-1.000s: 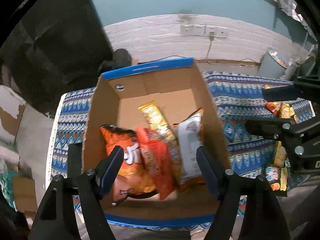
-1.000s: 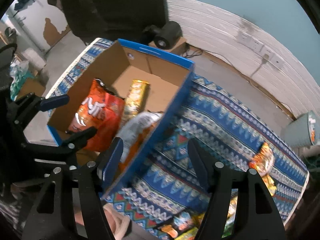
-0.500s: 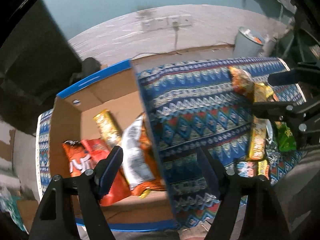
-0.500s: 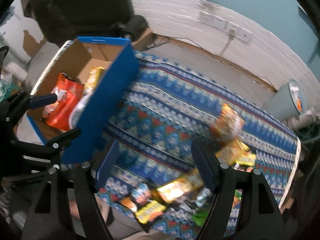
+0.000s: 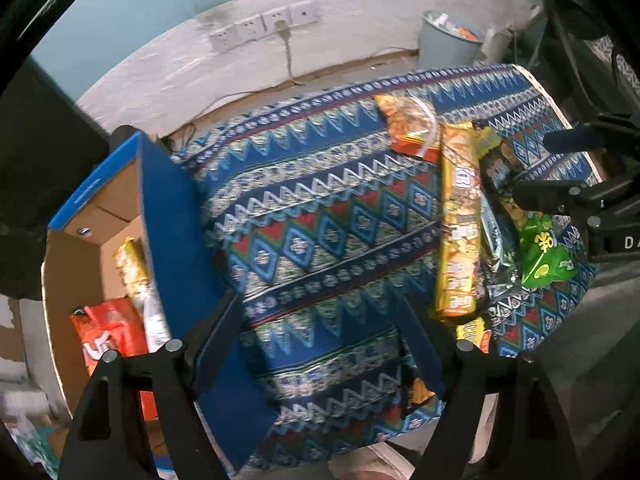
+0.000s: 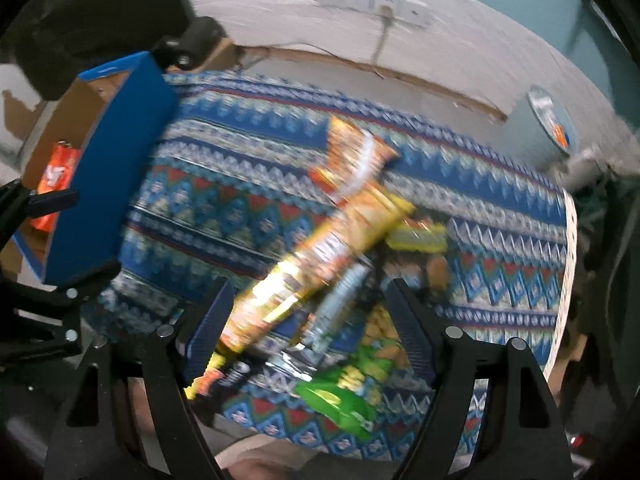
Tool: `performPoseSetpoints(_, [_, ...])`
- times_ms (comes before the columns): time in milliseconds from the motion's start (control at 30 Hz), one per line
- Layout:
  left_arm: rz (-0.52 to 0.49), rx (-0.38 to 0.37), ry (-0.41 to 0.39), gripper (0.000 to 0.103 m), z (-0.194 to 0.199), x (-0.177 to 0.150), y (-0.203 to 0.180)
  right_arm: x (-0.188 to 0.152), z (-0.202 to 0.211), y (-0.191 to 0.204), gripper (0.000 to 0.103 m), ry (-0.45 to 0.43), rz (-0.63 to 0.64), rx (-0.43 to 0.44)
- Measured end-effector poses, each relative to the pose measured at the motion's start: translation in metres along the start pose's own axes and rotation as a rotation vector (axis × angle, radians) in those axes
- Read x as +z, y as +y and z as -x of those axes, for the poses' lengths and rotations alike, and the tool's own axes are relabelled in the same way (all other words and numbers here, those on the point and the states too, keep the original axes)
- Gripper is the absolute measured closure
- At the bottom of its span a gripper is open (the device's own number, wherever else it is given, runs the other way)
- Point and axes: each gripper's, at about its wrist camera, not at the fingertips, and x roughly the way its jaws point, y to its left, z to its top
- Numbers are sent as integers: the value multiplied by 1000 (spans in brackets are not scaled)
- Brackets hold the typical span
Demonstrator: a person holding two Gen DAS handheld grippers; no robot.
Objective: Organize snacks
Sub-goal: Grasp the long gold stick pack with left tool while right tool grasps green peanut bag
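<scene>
Snacks (image 6: 320, 264) lying loose in a heap on the patterned cloth (image 5: 320, 216) | more packets sitting in the blue box (image 5: 172, 216) at the cloth's other end | left gripper (image 5: 320, 344) opening over bare cloth, gripping nothing | right gripper (image 6: 308, 320) opening above the heap, gripping nothing

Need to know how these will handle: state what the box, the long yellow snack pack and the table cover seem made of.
Box: corrugated cardboard, it seems; plain brown inside, printed blue outside, matte.
Long yellow snack pack: glossy plastic or foil film, by its bright glints and crinkles.
Table cover: probably woven or printed fabric; patterned, matte, draping over the edge.
</scene>
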Motion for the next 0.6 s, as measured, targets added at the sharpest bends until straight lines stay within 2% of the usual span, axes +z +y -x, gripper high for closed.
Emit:
performPoseSetpoints(233, [-16, -28, 38, 22, -19, 8, -22, -23, -24, -32, 24, 63, -85, -17])
performPoseSetpoints(600, [-13, -112, 80, 22, -50, 30, -55, -48, -62, -52, 24, 148, -128, -32])
